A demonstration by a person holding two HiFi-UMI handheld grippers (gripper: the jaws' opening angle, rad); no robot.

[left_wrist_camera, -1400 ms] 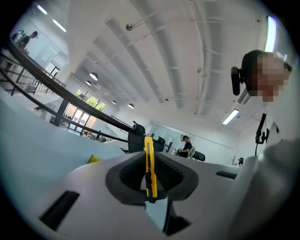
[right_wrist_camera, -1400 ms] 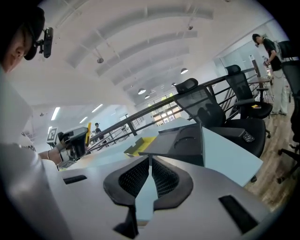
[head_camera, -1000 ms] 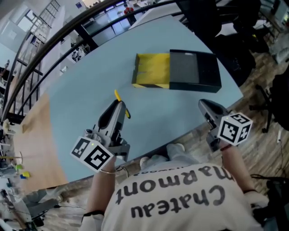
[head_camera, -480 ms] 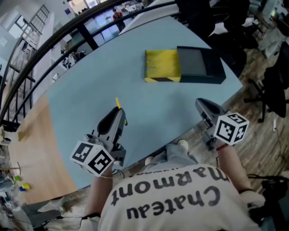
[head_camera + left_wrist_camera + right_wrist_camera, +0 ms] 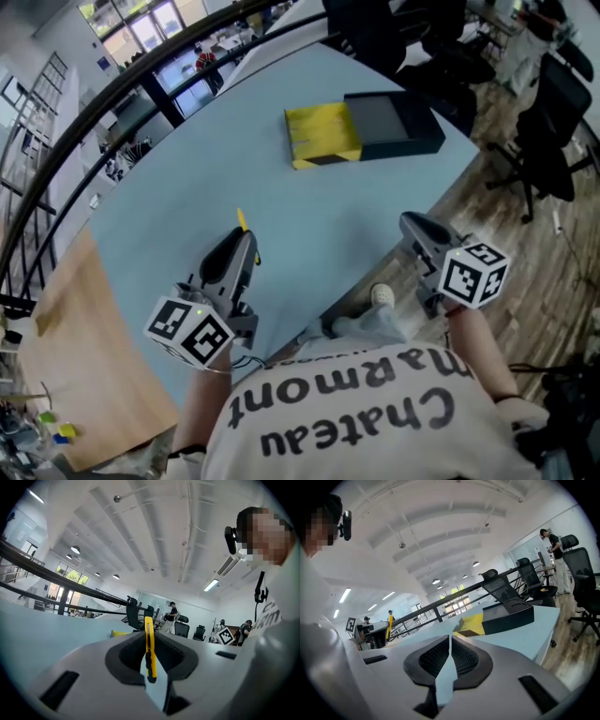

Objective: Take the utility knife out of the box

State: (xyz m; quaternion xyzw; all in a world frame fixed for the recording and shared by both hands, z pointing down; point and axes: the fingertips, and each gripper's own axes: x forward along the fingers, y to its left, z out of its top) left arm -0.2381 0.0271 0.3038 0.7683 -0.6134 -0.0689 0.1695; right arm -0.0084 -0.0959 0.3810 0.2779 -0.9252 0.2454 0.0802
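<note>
The box lies at the far side of the pale blue table [image 5: 187, 187]: a yellow inner tray [image 5: 322, 134] slid halfway out of a black sleeve [image 5: 389, 120]. My left gripper [image 5: 246, 239] hovers over the near part of the table, shut on the yellow utility knife [image 5: 242, 221], whose end sticks out past the fingertips. In the left gripper view the knife [image 5: 149, 644] stands on edge between the pads of the left gripper [image 5: 149, 639]. My right gripper [image 5: 411, 223] is off the table's near right edge, shut and empty. Its jaws meet in the right gripper view [image 5: 450, 641], with the box [image 5: 506, 613] ahead.
Black office chairs [image 5: 553, 112] stand on the wooden floor right of the table. A dark railing [image 5: 112, 94] curves behind the table's far side. A wooden surface [image 5: 84, 375] adjoins the table at the left. People stand in the background of both gripper views.
Both grippers have drawn back from the box toward the person, the left one still carrying the knife. The right gripper now hangs beyond the table's edge.
</note>
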